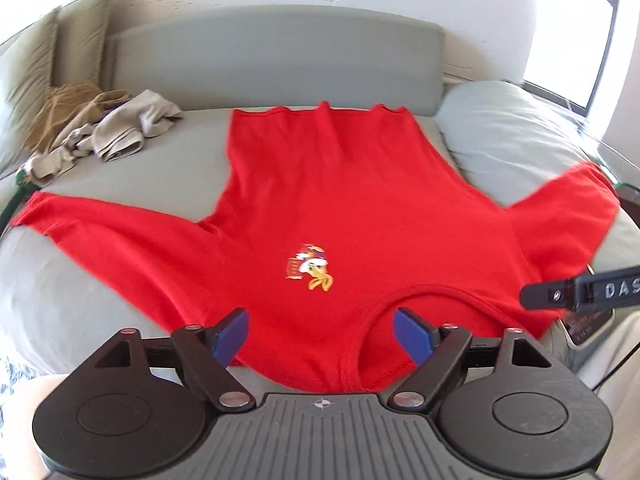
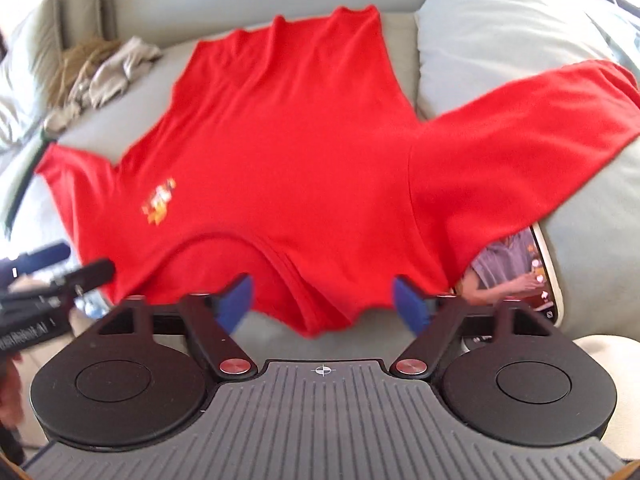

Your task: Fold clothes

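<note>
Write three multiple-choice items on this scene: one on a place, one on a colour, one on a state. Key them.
1. Where does the crumpled beige garment lie?
A. beyond the shirt's left sleeve
B. on the collar
C. under the phone

2. What colour is the spread cotton T-shirt?
A. blue
B. red
C. white

3. How is the left hand-held gripper?
A. shut on the collar
B. out of view
C. open

Key: A, it sits at the far left of the grey sofa cushion; B, the cloth is red throughout; C, its blue pads stand apart.
</note>
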Demonstrator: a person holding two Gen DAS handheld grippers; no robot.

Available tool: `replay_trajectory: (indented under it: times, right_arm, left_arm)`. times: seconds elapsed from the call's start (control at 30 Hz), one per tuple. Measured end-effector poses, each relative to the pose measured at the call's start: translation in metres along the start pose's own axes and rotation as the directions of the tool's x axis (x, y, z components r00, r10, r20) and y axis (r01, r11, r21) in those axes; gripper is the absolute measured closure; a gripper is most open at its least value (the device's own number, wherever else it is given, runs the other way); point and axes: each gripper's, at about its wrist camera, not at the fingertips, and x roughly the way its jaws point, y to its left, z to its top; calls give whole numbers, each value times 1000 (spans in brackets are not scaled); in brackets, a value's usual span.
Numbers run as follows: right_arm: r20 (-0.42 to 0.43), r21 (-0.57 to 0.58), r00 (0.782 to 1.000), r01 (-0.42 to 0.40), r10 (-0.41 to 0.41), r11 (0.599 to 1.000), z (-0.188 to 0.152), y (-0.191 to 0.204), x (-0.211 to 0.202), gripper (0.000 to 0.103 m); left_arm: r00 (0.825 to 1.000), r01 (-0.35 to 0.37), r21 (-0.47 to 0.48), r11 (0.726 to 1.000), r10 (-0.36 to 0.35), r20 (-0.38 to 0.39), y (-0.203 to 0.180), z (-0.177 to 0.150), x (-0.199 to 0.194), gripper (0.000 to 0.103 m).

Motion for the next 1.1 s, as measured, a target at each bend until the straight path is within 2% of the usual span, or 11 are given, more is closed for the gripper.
replay_trajectory:
  times: [0.1,0.2,0.27,0.33,0.47,0.63,0.77,0.8,0.93,1.0,1.1]
  right_arm:
    - [78,-69,994,83,-78,994,15,19,-11,17]
    - [171,-116,966,214,-193,970,31,42,-17,14]
    - [201,-128,954,252,-224,959,44,48,-27,14]
    - [199,-127,963,210,-182,970,62,48,-44,15]
    - [235,-86,972,39,-17,996,112,39,-96,10]
    - [263,-79,964,-23,43,997,189,36,-113,6]
    - [209,-59,977,45,-31,997,243,34,-58,7]
    - [198,-41,979,56,-47,998,253,30,-38,8]
    - [152,53,988,23,-31,998,278,0,43,12]
    - [110,101,994,5,-16,995,289,-19,87,18]
    - [21,129,999,40,-43,991,308,-43,158,36]
  left_arm:
    - [1000,1,-21,1000,0,11,8,13,-8,20]
    - [999,10,-31,999,-9,35,18,34,-22,19]
    - [999,17,-37,999,-15,50,25,47,-31,19]
    - [998,23,-43,999,-21,66,31,61,-40,19]
    - [995,37,-54,998,-32,97,45,89,-58,14]
    - [993,59,-92,994,-49,106,76,155,-17,9]
    - [996,54,-131,990,-44,74,102,200,41,24]
    - [998,44,-143,989,-37,54,108,208,63,36]
    - [998,64,-187,980,-64,7,135,229,141,58]
    - [997,72,-204,976,-74,-3,143,233,178,58]
    - [999,29,-210,977,-32,-13,153,241,231,57]
